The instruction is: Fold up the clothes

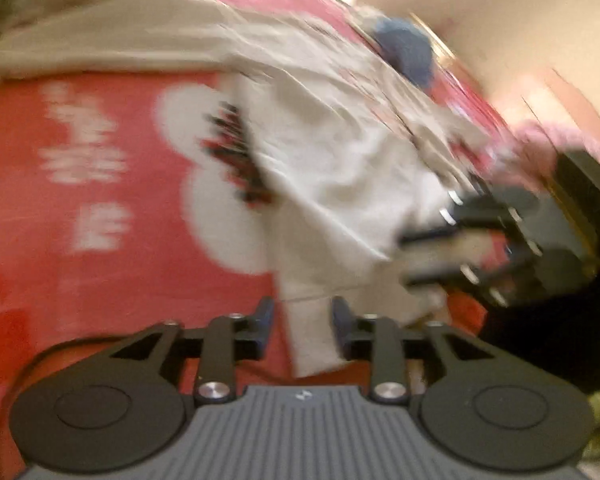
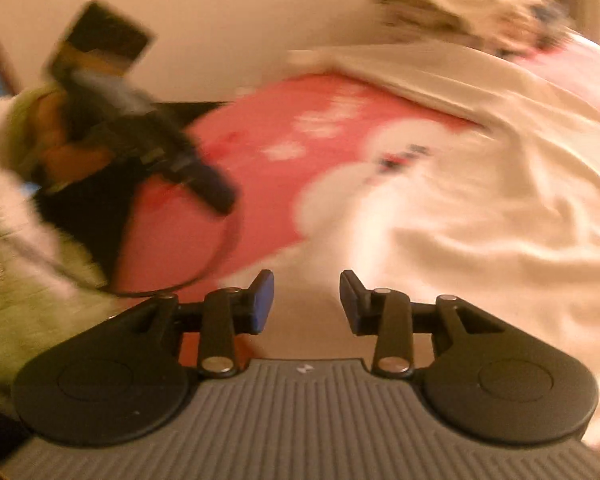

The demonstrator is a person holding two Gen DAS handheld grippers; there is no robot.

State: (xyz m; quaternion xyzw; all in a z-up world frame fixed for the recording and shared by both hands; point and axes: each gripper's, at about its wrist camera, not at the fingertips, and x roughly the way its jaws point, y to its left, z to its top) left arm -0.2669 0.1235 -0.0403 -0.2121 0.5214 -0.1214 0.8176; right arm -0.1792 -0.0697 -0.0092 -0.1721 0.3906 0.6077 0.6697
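White garment (image 1: 340, 160) lying crumpled on red printed cover (image 1: 100, 208). Left gripper (image 1: 302, 314) and right gripper (image 2: 306, 300) both hovering released, gripping nothing. Advising: pinching one edge each, pulling taut, folding over squarely.

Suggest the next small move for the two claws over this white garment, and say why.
Probably bring the left claw forward onto the white garment's near edge and close on it. Both claws stand open with nothing gripped; the right claw hovers over the same cloth. The garment lies crumpled and only partly folded on the red printed cover, so it needs a fresh hold first. Motion blur hides finer detail.
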